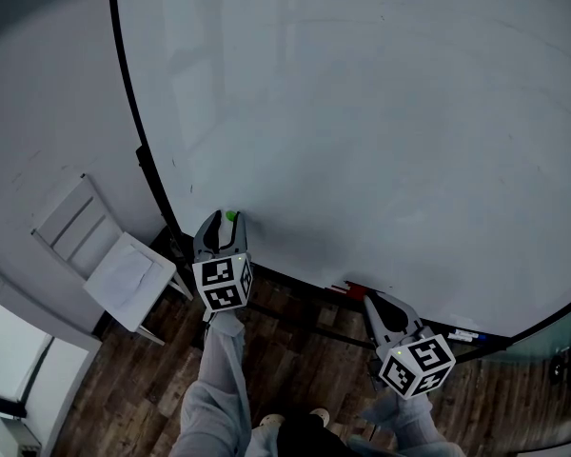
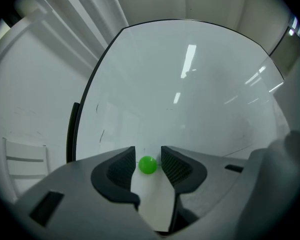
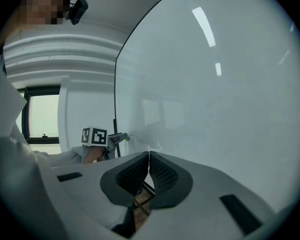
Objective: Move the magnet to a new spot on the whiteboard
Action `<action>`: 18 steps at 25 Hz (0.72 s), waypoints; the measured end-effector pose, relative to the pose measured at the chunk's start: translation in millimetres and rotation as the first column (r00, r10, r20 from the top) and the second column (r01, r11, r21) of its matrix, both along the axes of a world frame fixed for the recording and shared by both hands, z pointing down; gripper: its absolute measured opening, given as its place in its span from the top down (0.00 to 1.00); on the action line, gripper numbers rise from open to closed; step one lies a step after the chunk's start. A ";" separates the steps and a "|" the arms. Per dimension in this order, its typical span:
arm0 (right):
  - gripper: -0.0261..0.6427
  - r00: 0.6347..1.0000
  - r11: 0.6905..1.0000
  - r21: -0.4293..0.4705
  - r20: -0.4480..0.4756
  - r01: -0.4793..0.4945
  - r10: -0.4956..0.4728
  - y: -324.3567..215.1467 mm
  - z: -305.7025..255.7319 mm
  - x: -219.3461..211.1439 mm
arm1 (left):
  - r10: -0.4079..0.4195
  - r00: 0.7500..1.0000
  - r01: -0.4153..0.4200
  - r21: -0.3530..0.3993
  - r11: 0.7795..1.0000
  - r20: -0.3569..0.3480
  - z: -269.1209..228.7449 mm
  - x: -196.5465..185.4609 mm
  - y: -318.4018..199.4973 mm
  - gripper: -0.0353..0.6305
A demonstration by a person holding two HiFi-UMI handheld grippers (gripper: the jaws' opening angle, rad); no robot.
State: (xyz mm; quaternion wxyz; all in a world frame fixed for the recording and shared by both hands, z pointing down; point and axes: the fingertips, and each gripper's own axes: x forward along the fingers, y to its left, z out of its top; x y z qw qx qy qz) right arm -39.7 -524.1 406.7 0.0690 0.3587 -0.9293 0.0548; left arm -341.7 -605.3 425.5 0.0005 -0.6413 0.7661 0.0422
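While the big whiteboard (image 1: 362, 112) fills most of the head view, a white chair (image 1: 105, 255) stands off to its left on the wood floor (image 1: 295, 350). The board is almost all bare.

Next come the two grippers. The left gripper (image 1: 226, 223) points at the board, close to its bottom left corner. Its jaws are apart. The right gripper (image 3: 149, 156) hangs low by the bottom edge of the board, farther to the right. Its jaws are pressed together and nothing is in them.

Last is the smallest thing, the little green magnet (image 2: 148, 165). It sticks on the board near the bottom left corner, right between the left gripper's jaws. A thin gap shows on each side of it, so the jaws are not squeezing it.

I think this is the grabbing step, with the jaws around the magnet but not yet closed. It could also be the letting-go step; I cannot tell which.

If it is the grab, the next move is to close the jaws gently on both sides of the magnet. Then pull it straight off, since it will cling to the board. After that, carry it to a bare spot, maybe higher up or more to the right, and press it flat.
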 end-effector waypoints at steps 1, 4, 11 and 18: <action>0.92 1.000 1.000 0.000 0.001 0.001 -0.001 1.5 -0.1 -0.7 | 0.008 1.000 -0.008 -0.003 1.000 0.001 0.3 1.5 1.3 0.71; 0.92 1.000 1.000 -0.002 0.003 0.004 -0.004 5.4 -0.1 -2.9 | 0.023 1.000 -0.023 -0.013 1.000 0.008 1.4 4.1 5.8 0.69; 0.92 1.000 1.000 -0.005 0.010 -0.004 0.004 16.9 1.2 -4.5 | 0.076 0.997 -0.074 -0.037 0.997 0.034 0.2 14.3 17.7 0.65; 0.92 0.999 0.999 0.000 0.031 -0.034 0.034 34.0 -2.9 1.9 | 0.141 0.989 -0.138 -0.067 0.988 0.044 0.4 28.8 33.7 0.63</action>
